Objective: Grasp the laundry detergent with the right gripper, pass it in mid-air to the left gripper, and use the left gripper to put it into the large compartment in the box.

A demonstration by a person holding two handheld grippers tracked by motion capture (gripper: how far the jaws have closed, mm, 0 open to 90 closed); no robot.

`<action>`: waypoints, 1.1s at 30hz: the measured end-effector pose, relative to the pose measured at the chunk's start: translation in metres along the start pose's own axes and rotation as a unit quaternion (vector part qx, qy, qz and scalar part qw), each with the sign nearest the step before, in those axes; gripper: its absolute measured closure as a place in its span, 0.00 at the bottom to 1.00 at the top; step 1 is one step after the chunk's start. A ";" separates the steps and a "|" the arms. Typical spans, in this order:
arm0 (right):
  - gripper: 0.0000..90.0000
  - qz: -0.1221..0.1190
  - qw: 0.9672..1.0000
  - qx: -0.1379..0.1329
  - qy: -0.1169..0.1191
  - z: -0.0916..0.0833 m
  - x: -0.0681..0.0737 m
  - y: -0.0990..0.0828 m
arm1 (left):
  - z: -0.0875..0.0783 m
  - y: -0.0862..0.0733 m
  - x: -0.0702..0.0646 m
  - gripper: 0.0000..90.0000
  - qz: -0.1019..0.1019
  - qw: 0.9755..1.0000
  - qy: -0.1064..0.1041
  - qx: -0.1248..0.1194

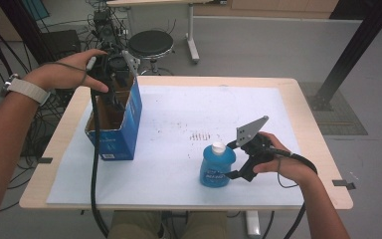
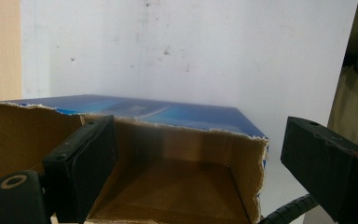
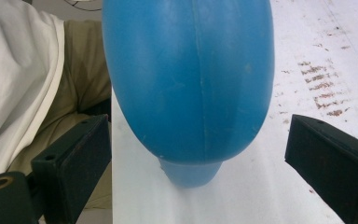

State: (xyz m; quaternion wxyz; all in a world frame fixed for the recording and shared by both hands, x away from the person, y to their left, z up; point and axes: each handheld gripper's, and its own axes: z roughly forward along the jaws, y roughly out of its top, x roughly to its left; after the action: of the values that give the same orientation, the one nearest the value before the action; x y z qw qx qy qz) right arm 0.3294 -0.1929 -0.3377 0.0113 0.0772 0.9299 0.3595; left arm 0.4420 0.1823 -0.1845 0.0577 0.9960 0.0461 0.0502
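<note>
High view: the right gripper (image 1: 235,160) sits low on the white sheet (image 1: 179,114) covering the table (image 1: 308,114), drawn up right beside the blue bottle (image 1: 217,167) with its white cap (image 1: 219,148). The bottle stands upright near the front edge of the sheet. In the right gripper view the bottle (image 3: 191,79) looms between the two black jaws, which stand wide apart on either side of it without touching it. Over on the far left, the left gripper (image 1: 110,79) hangs at the open top of the blue cardboard box (image 1: 124,124). In the left gripper view its jaws are spread wide too, one dipping inside the torn brown rim of the box (image 2: 168,154), the other outside it.
</note>
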 end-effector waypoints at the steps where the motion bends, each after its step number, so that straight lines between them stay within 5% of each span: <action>1: 0.08 0.000 1.000 -0.001 0.000 0.000 0.000 0.000 | 0.000 0.000 0.000 0.13 0.000 1.000 0.000 0.000; 33: 0.05 0.010 1.000 -0.025 0.001 0.010 0.001 -0.006 | 0.003 0.002 0.000 0.13 -0.001 1.000 0.002 -0.003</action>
State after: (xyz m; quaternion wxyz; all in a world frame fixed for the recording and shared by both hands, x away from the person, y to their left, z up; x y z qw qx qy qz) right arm 0.3279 -0.1907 -0.3492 0.0087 0.0857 0.9196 0.3832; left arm 0.4423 0.1800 -0.1868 0.0606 0.9957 0.0470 0.0519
